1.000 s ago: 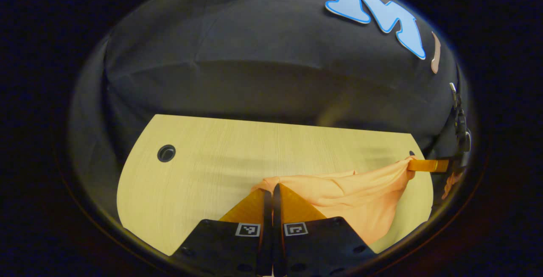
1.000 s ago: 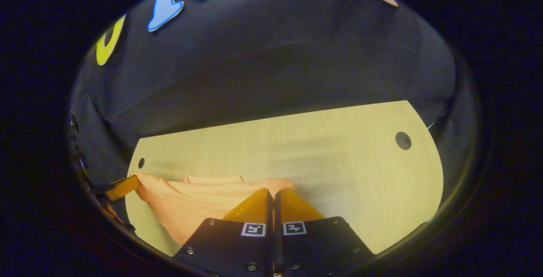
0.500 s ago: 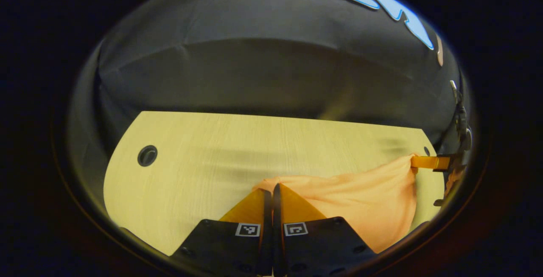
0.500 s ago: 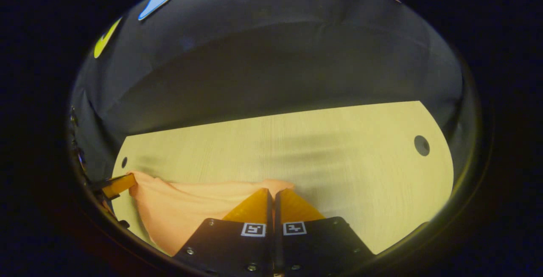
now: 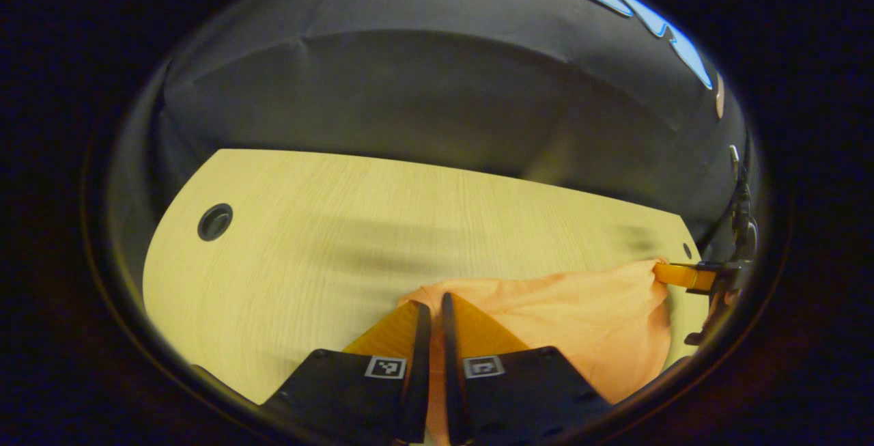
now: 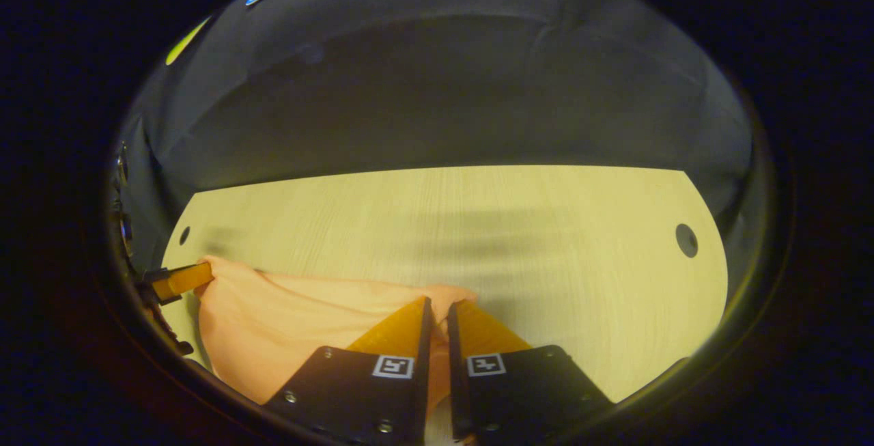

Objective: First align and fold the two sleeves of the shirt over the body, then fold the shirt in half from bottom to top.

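Pale wood worktop (image 5: 307,227), orange shirt (image 5: 580,316) slung between my left gripper (image 5: 430,309) and right gripper (image 6: 437,309), fingers nearly closed, pinching its edge; soft, light, floppy, so I'd grip corners

Plain orange shirt (image 5: 587,323), pale wood-grain table (image 5: 307,227)

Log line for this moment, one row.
left gripper: shut on shirt | right gripper: shut on shirt | shirt: held between both over table
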`<control>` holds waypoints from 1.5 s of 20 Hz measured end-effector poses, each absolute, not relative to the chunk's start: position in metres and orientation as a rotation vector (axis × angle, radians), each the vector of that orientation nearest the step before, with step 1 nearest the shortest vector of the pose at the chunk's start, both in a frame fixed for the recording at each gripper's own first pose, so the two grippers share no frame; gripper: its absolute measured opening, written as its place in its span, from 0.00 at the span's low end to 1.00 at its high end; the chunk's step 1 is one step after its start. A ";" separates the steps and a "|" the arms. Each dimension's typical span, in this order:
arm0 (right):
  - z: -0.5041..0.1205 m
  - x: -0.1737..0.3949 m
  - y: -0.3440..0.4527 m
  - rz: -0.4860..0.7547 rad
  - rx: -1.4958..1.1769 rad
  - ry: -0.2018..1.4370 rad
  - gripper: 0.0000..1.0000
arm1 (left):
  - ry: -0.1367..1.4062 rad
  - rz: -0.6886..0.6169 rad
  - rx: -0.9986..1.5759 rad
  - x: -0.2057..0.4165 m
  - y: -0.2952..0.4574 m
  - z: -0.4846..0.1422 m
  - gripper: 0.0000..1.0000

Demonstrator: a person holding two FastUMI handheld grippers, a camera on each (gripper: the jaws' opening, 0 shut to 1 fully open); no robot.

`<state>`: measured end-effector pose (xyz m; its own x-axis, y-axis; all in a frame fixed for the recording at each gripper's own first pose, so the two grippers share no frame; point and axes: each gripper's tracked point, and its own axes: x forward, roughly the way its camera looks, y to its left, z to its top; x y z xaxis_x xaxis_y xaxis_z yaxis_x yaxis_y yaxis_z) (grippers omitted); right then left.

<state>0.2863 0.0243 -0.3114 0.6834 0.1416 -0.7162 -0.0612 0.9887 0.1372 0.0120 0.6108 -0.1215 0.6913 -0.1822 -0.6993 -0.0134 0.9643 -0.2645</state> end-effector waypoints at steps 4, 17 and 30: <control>-0.293 0.279 0.025 0.112 0.092 0.779 0.60 | 0.773 -0.094 -0.190 0.003 0.621 -0.103 0.67; -0.166 0.190 0.048 0.159 0.104 0.702 0.60 | 0.671 -0.133 -0.214 -0.067 0.611 0.047 0.89; -0.053 0.078 0.050 0.183 0.149 0.570 0.60 | 0.550 -0.181 -0.216 -0.182 0.569 0.174 0.89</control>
